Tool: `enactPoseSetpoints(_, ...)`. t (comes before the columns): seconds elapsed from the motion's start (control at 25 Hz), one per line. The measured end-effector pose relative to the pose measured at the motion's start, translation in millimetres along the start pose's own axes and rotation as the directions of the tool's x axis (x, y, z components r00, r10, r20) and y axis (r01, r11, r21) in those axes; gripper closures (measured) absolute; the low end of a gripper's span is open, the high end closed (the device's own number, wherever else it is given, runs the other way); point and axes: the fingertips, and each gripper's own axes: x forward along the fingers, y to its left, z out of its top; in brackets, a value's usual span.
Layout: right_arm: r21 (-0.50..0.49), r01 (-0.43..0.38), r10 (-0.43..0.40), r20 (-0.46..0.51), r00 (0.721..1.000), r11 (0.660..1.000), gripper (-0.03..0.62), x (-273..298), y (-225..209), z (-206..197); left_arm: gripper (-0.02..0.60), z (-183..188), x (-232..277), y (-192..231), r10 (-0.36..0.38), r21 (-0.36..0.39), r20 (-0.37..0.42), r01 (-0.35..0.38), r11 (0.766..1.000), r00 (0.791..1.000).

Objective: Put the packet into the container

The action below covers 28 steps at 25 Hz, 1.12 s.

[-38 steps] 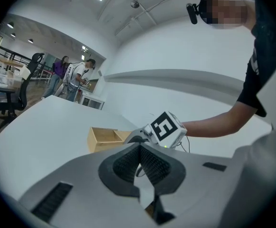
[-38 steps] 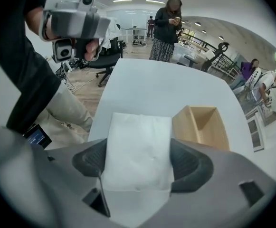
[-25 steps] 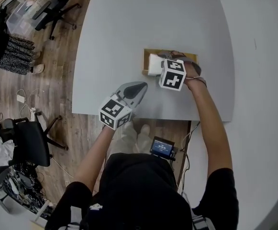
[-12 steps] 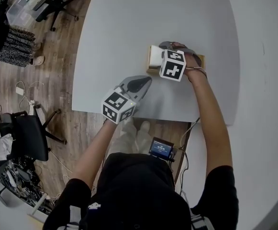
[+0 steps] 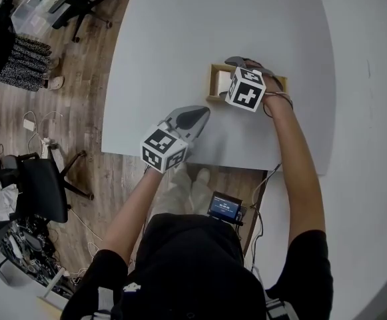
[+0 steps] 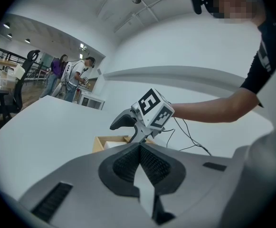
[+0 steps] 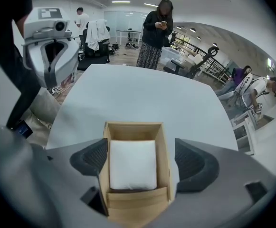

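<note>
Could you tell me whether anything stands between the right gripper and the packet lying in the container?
Nothing visible does. The packet lies flat inside the open-topped container, uncovered, and the right gripper has its jaws apart on either side of the container's walls.

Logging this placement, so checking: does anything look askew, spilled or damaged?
Nothing stands out: the white packet lies flat inside the open tan box, square to its walls, with the right gripper open astride the box.

no legible text, markers carry no lettering
</note>
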Motion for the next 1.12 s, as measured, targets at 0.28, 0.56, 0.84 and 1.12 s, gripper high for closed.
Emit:
enactPoseSetpoints(0.28, 0.208, 0.059, -0.110, 0.240, 0.964, 0.976, 0.178, -55, 8, 31, 0.580, 8, -11, -6, 0.008, 0.024, 0.018, -0.008, 1.000, 1.000)
enactPoseSetpoints(0.56, 0.470, 0.141, -0.379, 0.463, 0.801, 0.871, 0.492, -158, 50, 44, 0.581, 38, -44, -44, -0.003, 0.083, 0.095, -0.005, 0.997, 0.996)
enactPoseSetpoints(0.84, 0.627, 0.140, -0.548, 0.525, 0.651, 0.767, 0.571, -219, 112, 48, 0.580, 52, -78, -90, -0.047, 0.142, 0.145, 0.026, 0.990, 0.988)
enactPoseSetpoints(1.12, 0.719, 0.082, -0.656, 0.574, 0.490, 0.690, 0.571, -266, 159, 59, 0.581, 62, -112, -129, -0.076, 0.187, 0.179, 0.041, 0.981, 0.981)
